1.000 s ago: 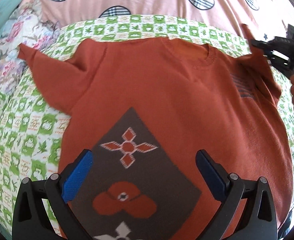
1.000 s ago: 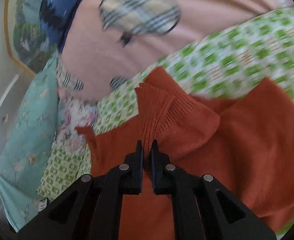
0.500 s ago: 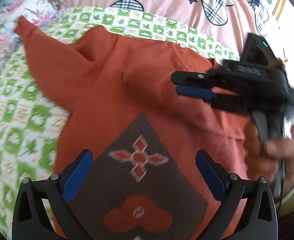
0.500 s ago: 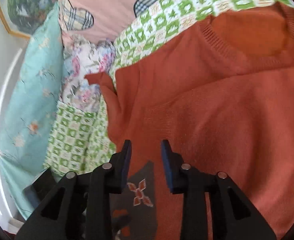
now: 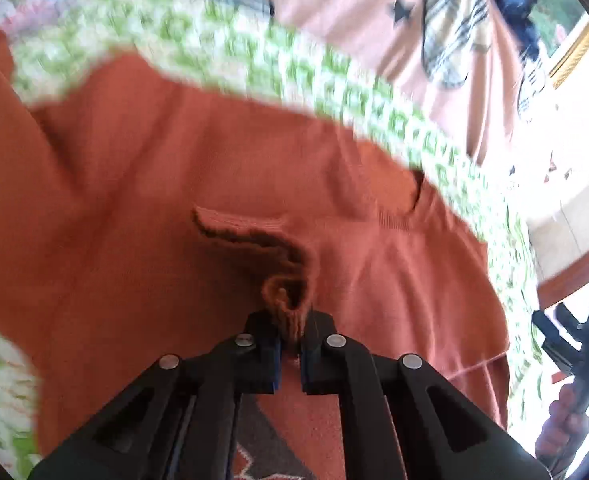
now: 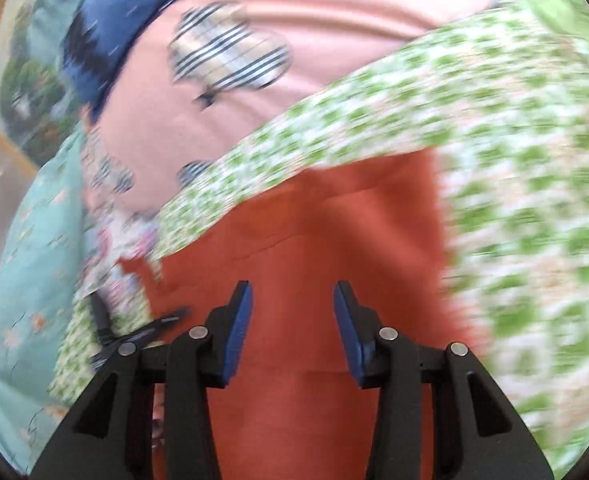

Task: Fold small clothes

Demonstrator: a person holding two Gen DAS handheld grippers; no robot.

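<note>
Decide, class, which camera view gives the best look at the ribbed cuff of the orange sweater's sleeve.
The left wrist view. There the ribbed cuff sits sharp and central, bunched and pinched in the shut left tool. The right wrist view is motion-blurred and shows only plain orange sweater beyond the empty, opening right tool; no cuff is discernible.

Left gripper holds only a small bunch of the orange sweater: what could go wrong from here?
1. The left gripper pinches just a rolled knit edge of the orange sweater; it may slip out when pulled.
2. The right gripper is opening, with nothing between its fingers, so the sweater may drag across the green quilt.
</note>
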